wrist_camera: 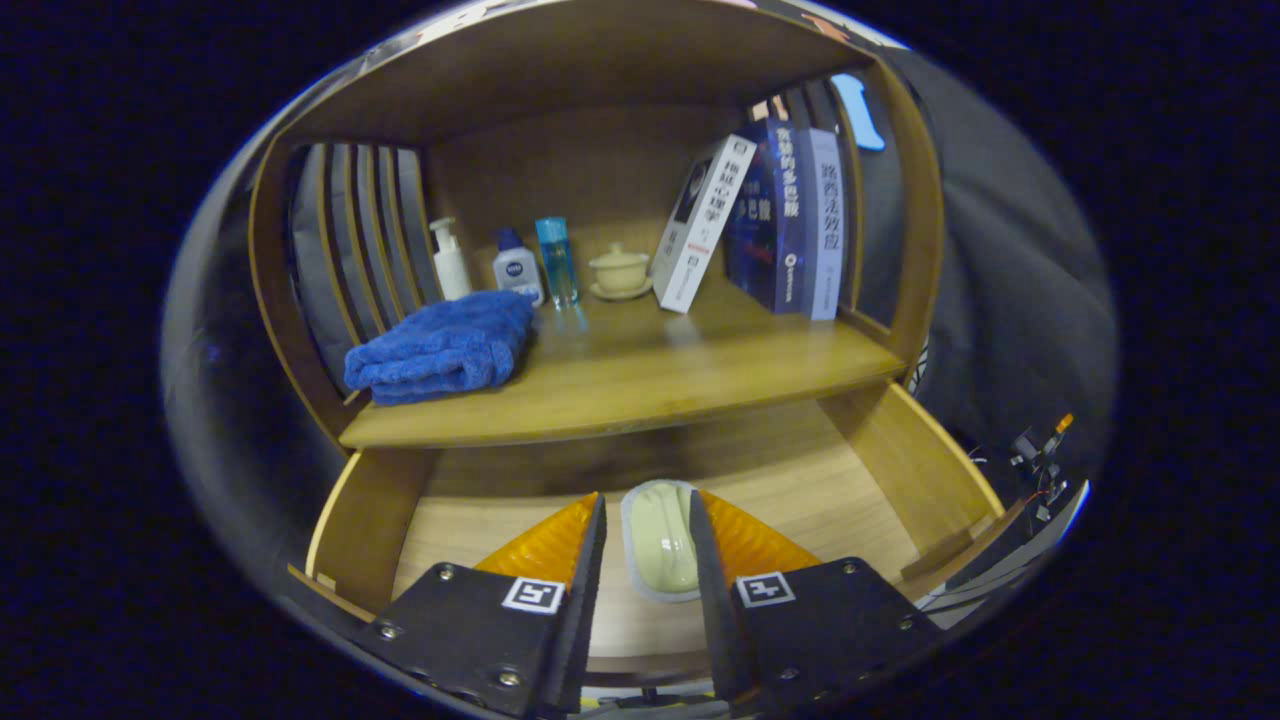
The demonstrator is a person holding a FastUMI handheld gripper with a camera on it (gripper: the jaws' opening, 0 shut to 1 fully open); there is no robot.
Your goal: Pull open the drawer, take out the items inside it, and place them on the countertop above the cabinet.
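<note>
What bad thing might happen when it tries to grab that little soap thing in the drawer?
The gripper is open around the pale soap dish in the open drawer. Its smooth rim might slip from the fingers. Lifted straight up, it may bump the shelf edge overhead.

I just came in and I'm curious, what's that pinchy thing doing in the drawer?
A person is holding a gripper down into the open drawer of a wooden cabinet. Its two fingers stand on either side of a pale soap bar in a dish lying on the drawer floor, but I cannot tell if they are squeezing it. On the countertop above sit a folded blue towel, some bottles, a lidded cup and books.
</note>
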